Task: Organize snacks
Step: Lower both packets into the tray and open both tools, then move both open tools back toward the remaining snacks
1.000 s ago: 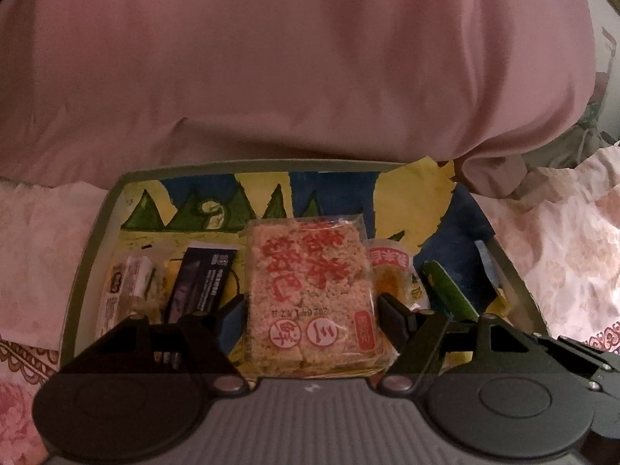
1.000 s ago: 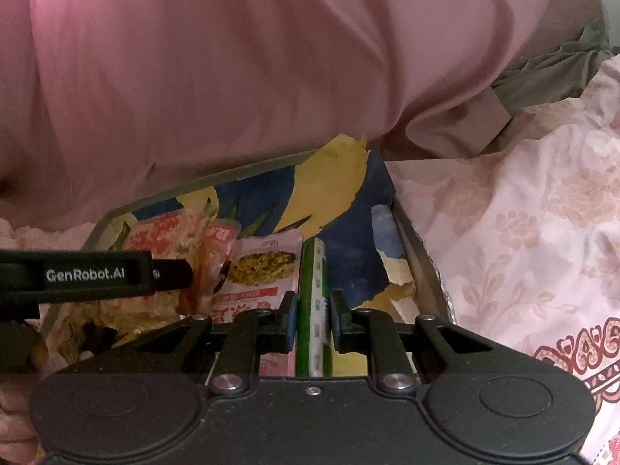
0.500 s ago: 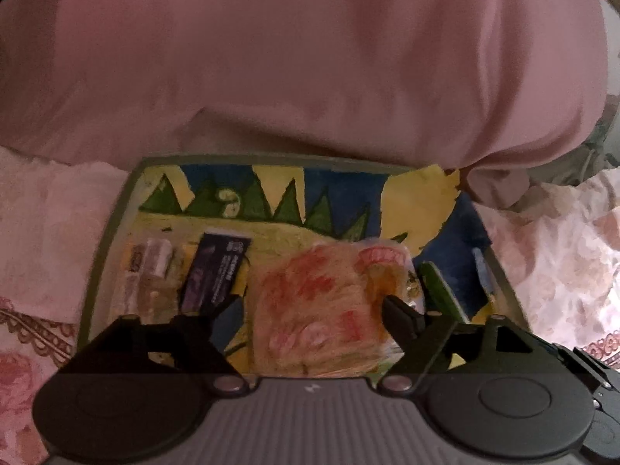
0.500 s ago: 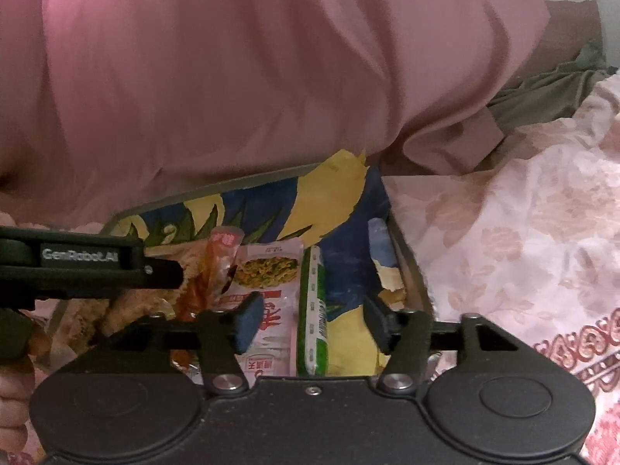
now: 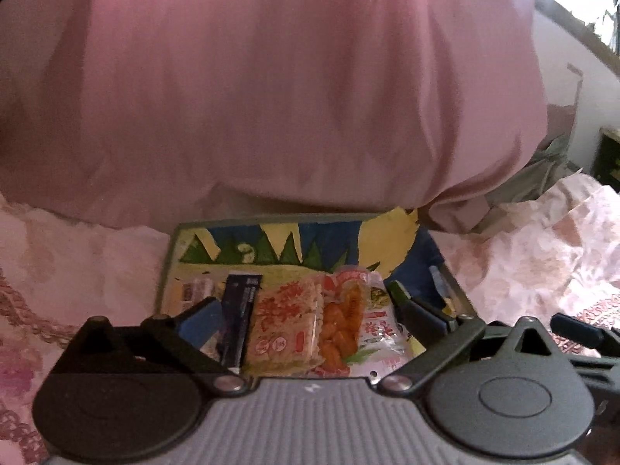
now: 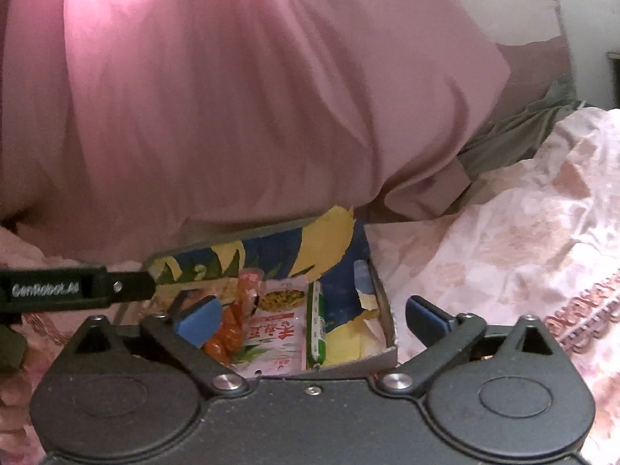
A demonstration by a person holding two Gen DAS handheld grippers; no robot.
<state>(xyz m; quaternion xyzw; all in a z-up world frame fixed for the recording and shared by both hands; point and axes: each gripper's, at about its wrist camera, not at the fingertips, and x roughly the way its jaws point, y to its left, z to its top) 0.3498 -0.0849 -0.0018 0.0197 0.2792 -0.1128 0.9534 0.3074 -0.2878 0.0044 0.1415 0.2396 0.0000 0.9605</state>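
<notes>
Hovering over a painted tray [image 5: 186, 248] on a floral bedspread [image 6: 503, 240], at six o'clock below a pink quilt [image 5: 271, 97]. Left gripper [image 5: 306, 310] spread wide, grasping nothing, above a rice cracker pack [image 5: 285, 329]. Right gripper [image 6: 310, 316] likewise released, above a green stick snack [image 6: 316, 321] lying at the tray's three o'clock side.

Both wrist views — snack tray [image 5: 166, 271] shared

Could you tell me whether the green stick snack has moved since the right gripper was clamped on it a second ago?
Yes. The green stick snack is released and now lies flat in the tray, beside its right wall; the right gripper is open above it.
</notes>
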